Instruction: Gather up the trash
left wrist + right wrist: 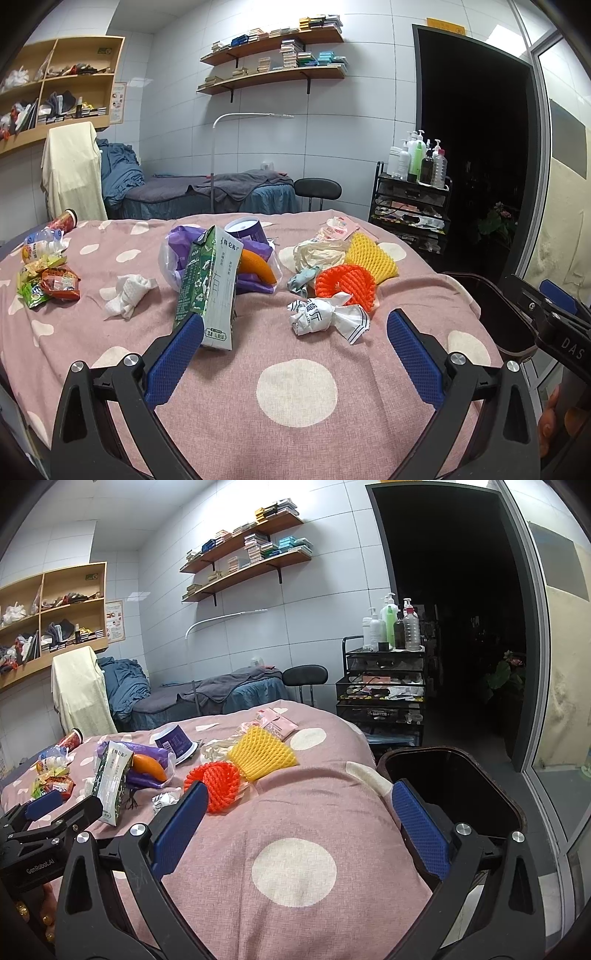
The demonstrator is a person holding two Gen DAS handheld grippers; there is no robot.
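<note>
My left tongs (295, 332): wide open, holding nothing | my right tongs (299, 808): wide open, holding nothing | trash on pink dotted bed cover (295, 424): green milk carton (207, 291) reads "3.8", crumpled paper wrapper (325, 317), orange foam net (218, 786), yellow foam net (262, 753) | dark bin (454, 786) beside bed | left tool reads "GenRobot.AI", right tool "DAS".

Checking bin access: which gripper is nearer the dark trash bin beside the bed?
Right. The right gripper hovers at the dark trash bin; the left gripper sits farther left, by the milk carton.

Both wrist views look low across the pink bedspread (295, 406) — right one nearer its edge.
</note>
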